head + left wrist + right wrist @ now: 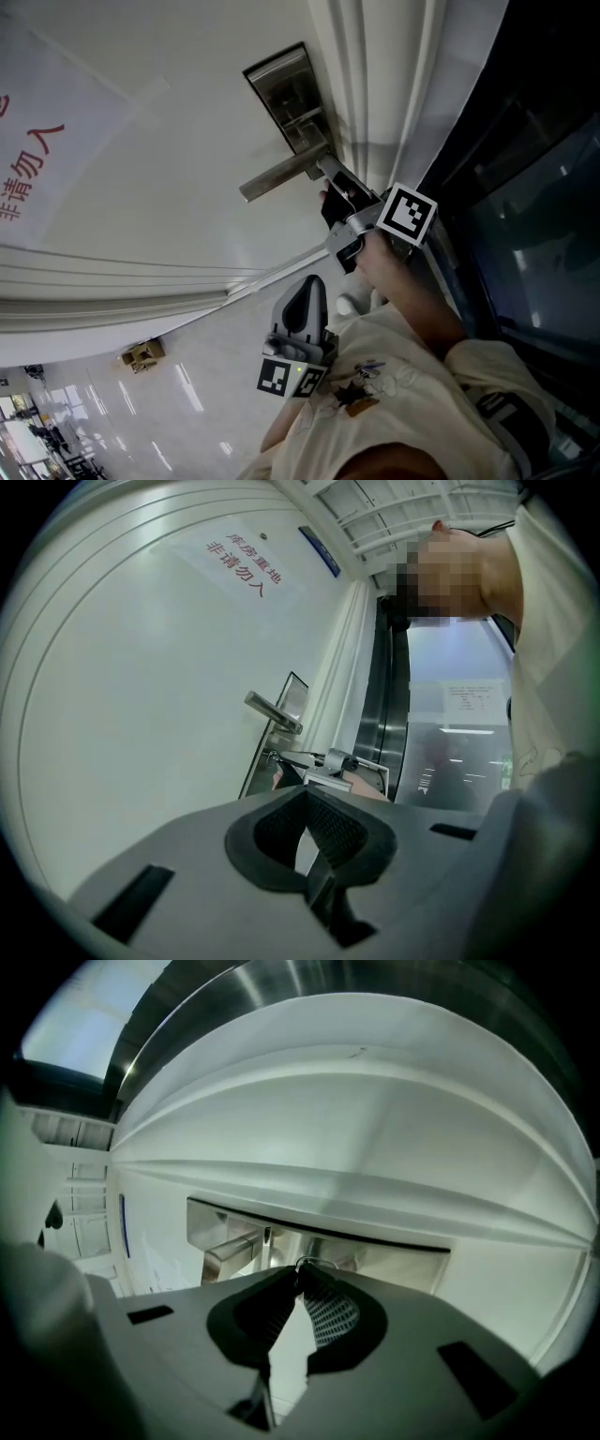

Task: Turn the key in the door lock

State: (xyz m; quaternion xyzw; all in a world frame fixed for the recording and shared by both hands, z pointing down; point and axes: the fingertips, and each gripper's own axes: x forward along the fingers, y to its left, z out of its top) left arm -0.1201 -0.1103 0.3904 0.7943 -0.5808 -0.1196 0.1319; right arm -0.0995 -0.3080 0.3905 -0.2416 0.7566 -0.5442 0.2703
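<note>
A steel lock plate (291, 98) with a lever handle (281, 176) is set in the white door. My right gripper (323, 161) has its tips at the plate just beside the handle's root. In the right gripper view its jaws (300, 1274) are pinched together on the small metal key (307, 1264), whose ring shows at the tips, against the lock plate (394, 1255) and next to the handle (230, 1246). My left gripper (314, 281) hangs back near the person's chest, shut and holding nothing (305, 796). It looks toward the handle (272, 712) and the right gripper (281, 758).
A notice with red characters (28, 169) is stuck on the door to the left. The white door frame (375, 75) runs beside the lock, with dark glass panels (534, 187) beyond it. Glossy floor (141, 403) lies below. The person's torso fills the lower right.
</note>
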